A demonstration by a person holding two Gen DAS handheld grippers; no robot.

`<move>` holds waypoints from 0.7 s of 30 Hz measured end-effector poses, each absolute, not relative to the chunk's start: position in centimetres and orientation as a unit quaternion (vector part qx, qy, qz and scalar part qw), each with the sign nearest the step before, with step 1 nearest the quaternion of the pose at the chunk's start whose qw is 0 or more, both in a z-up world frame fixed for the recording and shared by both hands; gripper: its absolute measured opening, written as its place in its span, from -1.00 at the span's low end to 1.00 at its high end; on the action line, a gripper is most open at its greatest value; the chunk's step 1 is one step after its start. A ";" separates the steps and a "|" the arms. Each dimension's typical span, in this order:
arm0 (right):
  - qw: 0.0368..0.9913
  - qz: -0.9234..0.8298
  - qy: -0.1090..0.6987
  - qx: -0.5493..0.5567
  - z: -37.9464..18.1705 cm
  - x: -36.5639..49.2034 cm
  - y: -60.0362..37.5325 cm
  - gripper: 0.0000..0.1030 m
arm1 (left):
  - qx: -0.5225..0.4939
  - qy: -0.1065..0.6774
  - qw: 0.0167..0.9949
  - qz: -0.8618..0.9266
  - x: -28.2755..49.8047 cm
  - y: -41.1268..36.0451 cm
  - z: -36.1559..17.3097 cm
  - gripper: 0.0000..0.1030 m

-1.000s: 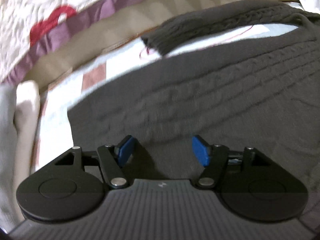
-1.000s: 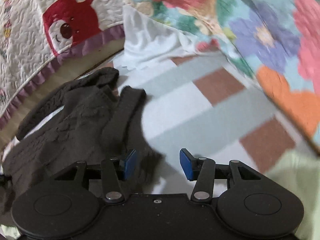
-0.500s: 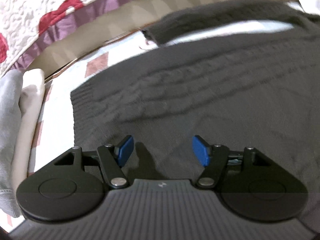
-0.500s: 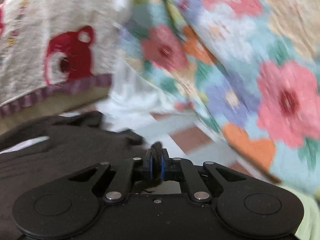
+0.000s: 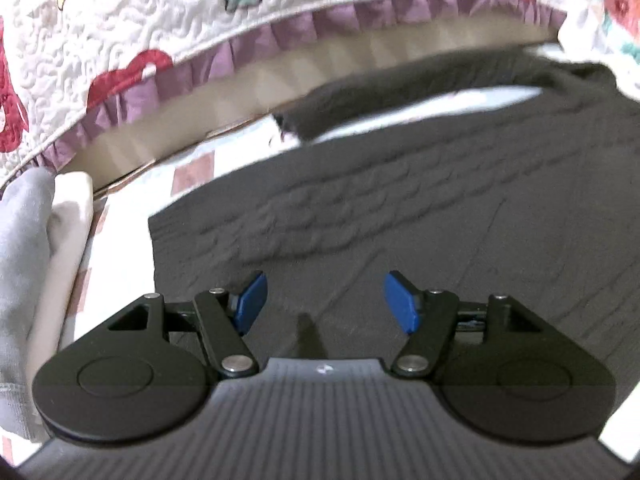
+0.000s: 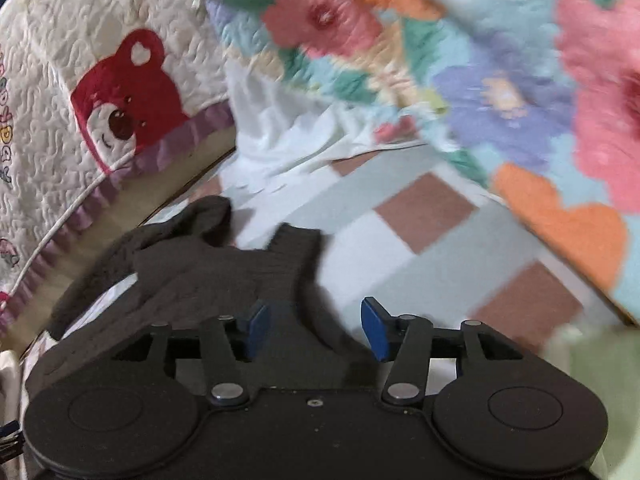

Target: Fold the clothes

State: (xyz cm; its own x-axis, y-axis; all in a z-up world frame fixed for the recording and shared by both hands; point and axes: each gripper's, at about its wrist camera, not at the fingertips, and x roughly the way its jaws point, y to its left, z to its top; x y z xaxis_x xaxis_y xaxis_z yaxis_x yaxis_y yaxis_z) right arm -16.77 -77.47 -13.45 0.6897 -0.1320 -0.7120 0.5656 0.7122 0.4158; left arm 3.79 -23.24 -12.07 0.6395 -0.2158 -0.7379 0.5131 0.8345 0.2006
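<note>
One dark knitted sweater [image 5: 420, 208] lies spread on the bed, and its right side runs off the left wrist view, so its full outline can't be read there. One sleeve [image 5: 400, 92] stretches along the far edge of the bed, blurred. In the right wrist view the sweater [image 6: 208, 280] bunches at the near left of the bed, its lower part hidden behind the gripper's body; a cuff [image 6: 296, 248] pokes out, probably the second sleeve.

Two grippers here. The left gripper [image 5: 325, 304] hovers over the knit, jaws spread, nothing between the pads. The right gripper [image 6: 316, 330] has its jaws opening, knit fabric lying below the gap, pads not pressing it.

Around: the checked bedsheet [image 6: 420, 216], one bear-print quilt [image 6: 120, 96] with a purple ruffle along the far edge, one floral quilt [image 6: 500, 80] heaped right, white cloth [image 6: 280, 136] between them, and pale folded cloth [image 5: 36, 248] at the left edge.
</note>
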 end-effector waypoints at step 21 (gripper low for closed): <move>0.899 0.197 0.385 0.066 -8.4 -26.6 -54.8 0.05 | 0.120 0.469 0.722 -0.495 -5.4 -25.0 -5.4 0.26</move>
